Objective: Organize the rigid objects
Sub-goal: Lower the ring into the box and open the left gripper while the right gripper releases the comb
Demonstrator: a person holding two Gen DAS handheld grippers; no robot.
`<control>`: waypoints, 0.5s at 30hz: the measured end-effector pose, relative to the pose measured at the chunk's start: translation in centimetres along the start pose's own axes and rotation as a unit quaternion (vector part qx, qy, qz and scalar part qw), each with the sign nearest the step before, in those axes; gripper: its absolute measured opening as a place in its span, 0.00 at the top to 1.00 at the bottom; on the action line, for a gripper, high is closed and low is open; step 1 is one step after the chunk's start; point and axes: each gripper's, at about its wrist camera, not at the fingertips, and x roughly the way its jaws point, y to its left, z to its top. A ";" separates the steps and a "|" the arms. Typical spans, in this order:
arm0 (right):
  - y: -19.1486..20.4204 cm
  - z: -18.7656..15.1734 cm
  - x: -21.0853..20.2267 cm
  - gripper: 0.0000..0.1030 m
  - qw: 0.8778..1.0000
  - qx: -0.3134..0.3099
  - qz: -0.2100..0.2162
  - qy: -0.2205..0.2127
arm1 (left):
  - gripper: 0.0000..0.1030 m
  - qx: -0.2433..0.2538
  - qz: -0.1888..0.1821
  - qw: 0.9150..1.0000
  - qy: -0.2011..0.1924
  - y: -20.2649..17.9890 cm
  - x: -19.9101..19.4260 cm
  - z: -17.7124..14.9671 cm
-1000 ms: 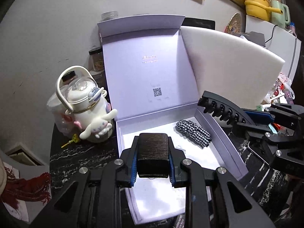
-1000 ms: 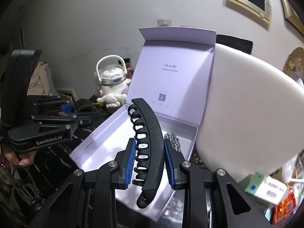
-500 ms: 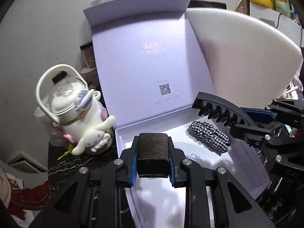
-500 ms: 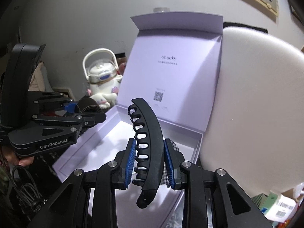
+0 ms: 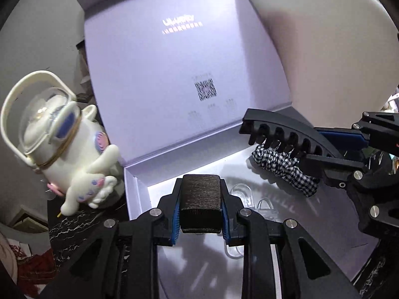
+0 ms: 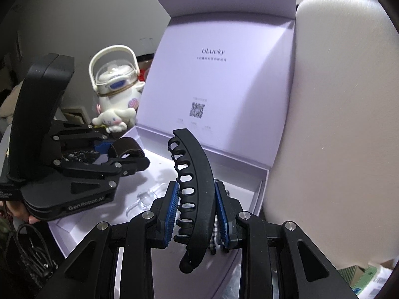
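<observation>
- Nearest in the left wrist view, our left gripper [image 5: 200, 211] is clamped on a dark brown textured block [image 5: 200, 199], its blue pads pressed against both sides, the block standing up between them over the near end of the box.
- In the right wrist view, our right gripper [image 6: 197, 214] is closed around a long black banana hair clip [image 6: 193, 186], held near its lower half; the toothed, curved upper end rises clear above the fingertips and the tail hangs below them.
- Under both grippers we see the open lilac box [image 5: 139, 196] with a white floor. On that floor, just beyond the block, lie small clear plastic pieces [image 5: 242, 191]; we cannot tell what they are.
- Farther in, at the box's right side, a black-and-white checked scrunchie [image 5: 281, 167] lies partly under the clip.
- Behind, the box lid [image 6: 224, 74] stands upright, printed with a QR code.
- Left of the box on the dark marble table [image 5: 72, 226] stands a white cartoon-dog kettle [image 5: 62, 149].
- To the right, a white foam sheet [image 6: 344, 124] leans beside the lid.
</observation>
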 end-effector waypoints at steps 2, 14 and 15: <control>0.0 -0.1 0.4 0.72 1.000 -0.001 -0.001 0.004 | 0.75 0.001 0.005 1.000 0.003 -0.2 0.5 0.0; -0.2 -0.3 1.6 0.72 1.000 0.002 -0.014 0.010 | 0.75 0.005 0.013 1.000 0.006 -1.5 1.3 0.4; -0.3 -0.3 1.6 0.72 1.000 0.005 -0.015 0.008 | 0.75 0.003 0.010 1.000 0.010 -1.7 1.6 0.3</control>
